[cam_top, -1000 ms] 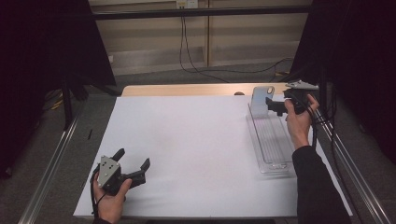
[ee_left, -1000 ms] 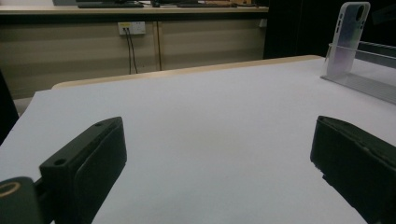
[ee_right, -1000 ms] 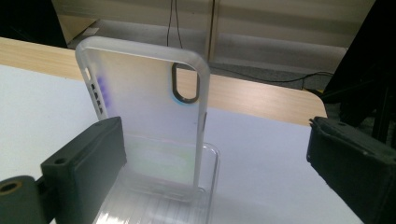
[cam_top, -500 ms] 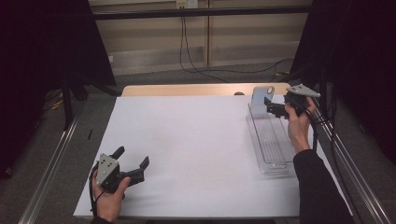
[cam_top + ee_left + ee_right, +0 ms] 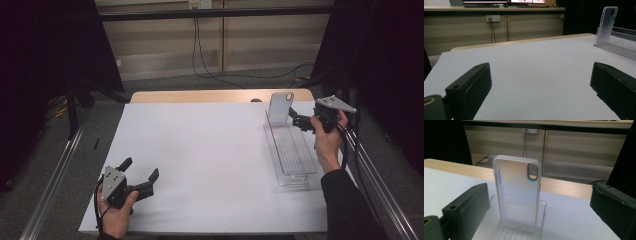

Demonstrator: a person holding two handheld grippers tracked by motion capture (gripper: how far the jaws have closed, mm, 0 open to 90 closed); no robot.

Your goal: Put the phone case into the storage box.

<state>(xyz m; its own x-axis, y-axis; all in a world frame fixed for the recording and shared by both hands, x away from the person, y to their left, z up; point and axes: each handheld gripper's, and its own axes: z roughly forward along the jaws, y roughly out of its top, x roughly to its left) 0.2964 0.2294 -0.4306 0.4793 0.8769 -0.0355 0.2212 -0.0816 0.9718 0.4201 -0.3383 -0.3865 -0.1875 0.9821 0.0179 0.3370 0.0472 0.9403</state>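
Fingers (image 5: 466, 205) of the right gripper (image 5: 301, 121) gape beside the upright phone case (image 5: 280, 107), upper right; next, closing on it. Left gripper (image 5: 137, 176) open, idle.

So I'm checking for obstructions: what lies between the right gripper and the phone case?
Nothing: in the right gripper view the open right gripper faces the upright phone case across bare space.

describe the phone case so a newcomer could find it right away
Start at the white table top and go to the clear plastic rack along its right side. The phone case stands upright at the rack's far end, pale and translucent with a camera cutout, before the open right tongs.
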